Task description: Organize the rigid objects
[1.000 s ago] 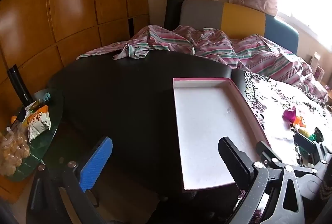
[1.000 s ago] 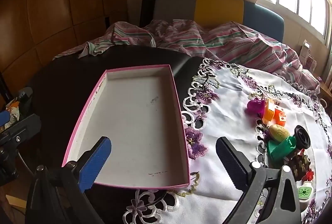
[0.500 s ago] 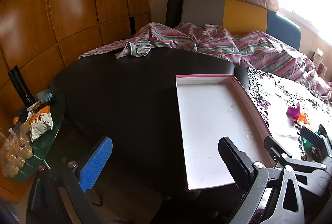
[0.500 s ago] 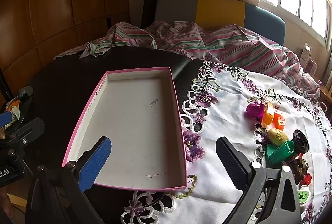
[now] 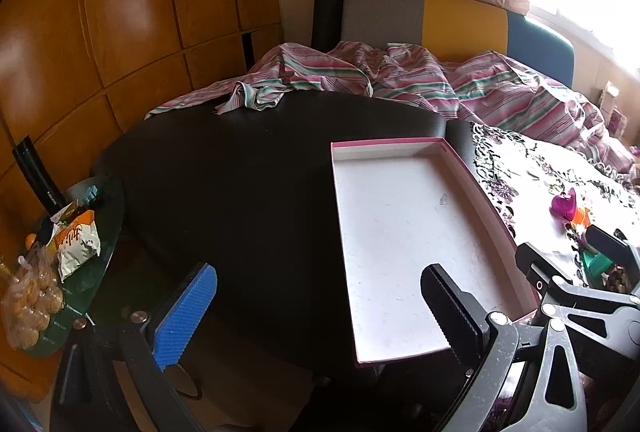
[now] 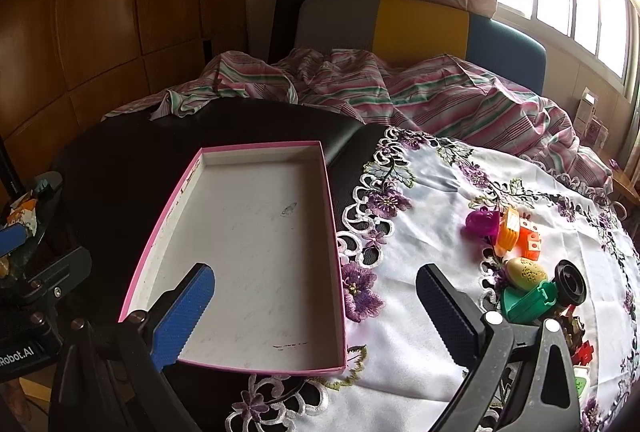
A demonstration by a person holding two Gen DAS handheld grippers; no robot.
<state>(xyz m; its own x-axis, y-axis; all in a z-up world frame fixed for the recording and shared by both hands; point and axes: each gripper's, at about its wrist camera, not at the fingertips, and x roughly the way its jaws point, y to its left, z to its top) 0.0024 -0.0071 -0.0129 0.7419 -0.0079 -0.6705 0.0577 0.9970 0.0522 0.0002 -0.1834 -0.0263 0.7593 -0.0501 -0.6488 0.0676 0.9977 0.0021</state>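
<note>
An empty white box with a pink rim [image 6: 260, 148] lies on the black table; it also shows in the left wrist view [image 5: 384, 144]. Small toys sit on the white embroidered cloth to its right: a purple one [image 6: 482, 223], orange pieces [image 6: 518, 234], a yellow egg [image 6: 526, 272], a green piece [image 6: 528, 302] and a black round one [image 6: 570, 282]. My right gripper [image 6: 316, 306] is open and empty above the box's near right corner. My left gripper [image 5: 320, 302] is open and empty over the table's near edge, left of the box.
A striped blanket [image 6: 400, 92] covers the sofa behind the table. A small glass side table [image 5: 92, 256] with snack bags stands low at the left, by wooden wall panels [image 5: 120, 12]. The right gripper's body [image 5: 580, 296] shows at the left wrist view's right edge.
Both grippers have drawn back and risen slightly, so the box and table look a little farther away. Both stay open and empty. The toys have not moved.
</note>
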